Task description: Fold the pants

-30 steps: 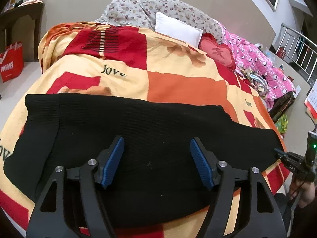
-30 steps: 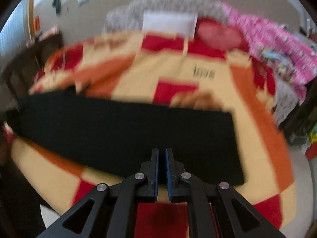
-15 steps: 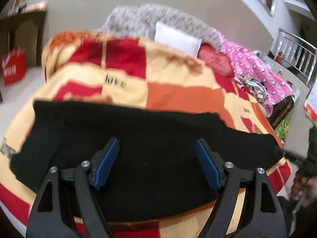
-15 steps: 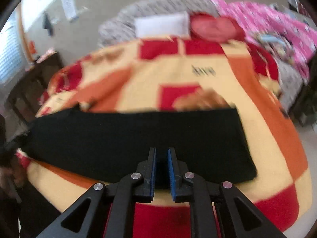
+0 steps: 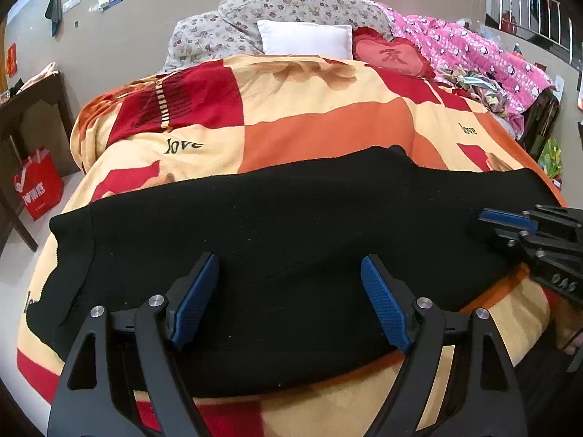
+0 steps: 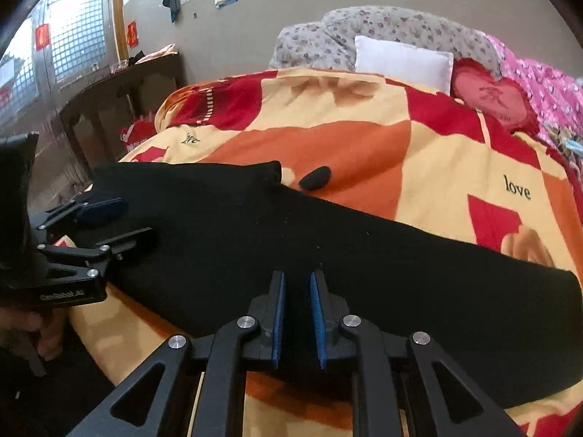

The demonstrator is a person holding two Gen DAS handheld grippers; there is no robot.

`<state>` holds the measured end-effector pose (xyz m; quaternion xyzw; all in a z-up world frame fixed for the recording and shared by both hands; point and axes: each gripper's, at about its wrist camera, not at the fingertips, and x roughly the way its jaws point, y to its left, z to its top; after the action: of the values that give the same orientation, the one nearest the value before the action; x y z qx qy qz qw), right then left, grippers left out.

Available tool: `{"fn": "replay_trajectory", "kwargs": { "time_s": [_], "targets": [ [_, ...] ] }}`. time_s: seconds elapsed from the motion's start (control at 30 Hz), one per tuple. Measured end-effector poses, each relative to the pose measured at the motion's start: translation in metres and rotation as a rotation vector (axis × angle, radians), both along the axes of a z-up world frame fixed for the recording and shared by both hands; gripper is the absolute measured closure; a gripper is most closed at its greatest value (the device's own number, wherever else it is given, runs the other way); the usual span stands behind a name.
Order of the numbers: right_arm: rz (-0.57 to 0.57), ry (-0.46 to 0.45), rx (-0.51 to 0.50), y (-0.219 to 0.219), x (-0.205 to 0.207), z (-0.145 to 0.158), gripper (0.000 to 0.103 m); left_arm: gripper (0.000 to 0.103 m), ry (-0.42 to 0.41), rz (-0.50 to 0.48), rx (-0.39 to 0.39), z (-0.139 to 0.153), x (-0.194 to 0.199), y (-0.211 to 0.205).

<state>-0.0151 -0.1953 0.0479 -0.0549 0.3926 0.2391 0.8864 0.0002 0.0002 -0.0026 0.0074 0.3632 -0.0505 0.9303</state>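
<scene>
Nearby, white pillow [image 5: 305, 38], heart cushion [image 5: 391, 55].

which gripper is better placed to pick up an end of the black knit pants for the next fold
Left, probably. The left gripper has its jaws wide and opening above the black knit pants, near their end. The right gripper has a narrow gap, just opening, over their middle.

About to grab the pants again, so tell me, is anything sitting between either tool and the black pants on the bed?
Nothing visible does. The black pants lie flat on the blanket, directly beneath the opening left tool and the opening right tool. Both tools are empty.
</scene>
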Motion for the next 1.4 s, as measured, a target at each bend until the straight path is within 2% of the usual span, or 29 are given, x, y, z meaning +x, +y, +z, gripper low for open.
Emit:
{"fn": "replay_trajectory", "kwargs": {
  "time_s": [0.07, 0.17, 0.3, 0.43, 0.47, 0.5, 0.57, 0.6, 0.67, 0.73, 0.8, 0.9, 1.07, 1.1, 1.17, 1.27, 1.4],
  "targets": [
    [-0.015, -0.009, 0.009, -0.009, -0.006, 0.008, 0.090, 0.021, 0.000, -0.002, -0.003, 0.000, -0.002, -0.002],
    [-0.081, -0.087, -0.020, -0.035, -0.018, 0.026, 0.090, 0.021, 0.000, -0.002, -0.003, -0.001, -0.002, -0.001],
    [-0.209, -0.116, -0.027, -0.094, -0.024, 0.039, 0.088, 0.021, -0.001, 0.000, -0.003, -0.001, -0.002, -0.002],
    [-0.328, -0.019, -0.046, -0.143, -0.012, 0.019, 0.088, 0.021, 0.000, -0.002, -0.003, -0.001, -0.003, -0.001],
    [-0.352, 0.051, -0.032, -0.155, -0.006, 0.006, 0.088, 0.021, 0.000, -0.003, -0.003, -0.001, -0.002, 0.000],
    [-0.355, 0.083, -0.009, -0.161, -0.004, 0.000, 0.088, 0.021, 0.000, -0.003, -0.003, -0.001, -0.002, 0.000],
    [-0.358, 0.090, 0.078, -0.174, -0.006, 0.004, 0.088, 0.021, -0.001, -0.003, -0.005, -0.001, -0.002, -0.001],
    [-0.367, 0.081, 0.087, -0.178, -0.008, 0.007, 0.088, 0.021, -0.002, -0.003, -0.007, 0.000, -0.002, -0.001],
    [-0.423, -0.035, 0.124, -0.188, -0.023, 0.023, 0.088, 0.021, -0.006, -0.003, -0.015, 0.001, -0.004, -0.001],
    [-0.475, -0.098, 0.182, -0.201, -0.038, 0.033, 0.086, 0.021, -0.011, -0.001, -0.023, 0.001, -0.005, -0.001],
    [-0.570, -0.108, 0.233, -0.220, -0.051, 0.038, 0.076, 0.021, -0.014, 0.001, -0.025, 0.002, -0.005, -0.001],
    [-0.654, -0.044, 0.394, -0.250, -0.059, 0.033, 0.071, 0.021, -0.013, -0.001, -0.025, 0.002, -0.006, 0.000],
    [-0.744, 0.213, 0.744, -0.284, -0.057, -0.006, 0.069, 0.021, -0.013, -0.001, -0.024, 0.002, -0.005, 0.000],
    [-0.753, 0.254, 0.787, -0.286, -0.055, -0.013, 0.069, 0.021, -0.013, 0.000, -0.024, 0.002, -0.006, 0.000],
    [-0.780, 0.320, 0.806, -0.287, -0.049, -0.021, 0.068, 0.021, -0.013, 0.000, -0.025, 0.002, -0.006, 0.000],
    [-0.811, 0.334, 0.805, -0.287, -0.044, -0.020, 0.068, 0.021, -0.013, -0.001, -0.025, 0.002, -0.005, 0.000],
    [-0.798, 0.352, 0.817, -0.286, -0.031, -0.022, 0.068, 0.021, -0.013, 0.000, -0.025, 0.002, -0.005, 0.000]
  ]
}}
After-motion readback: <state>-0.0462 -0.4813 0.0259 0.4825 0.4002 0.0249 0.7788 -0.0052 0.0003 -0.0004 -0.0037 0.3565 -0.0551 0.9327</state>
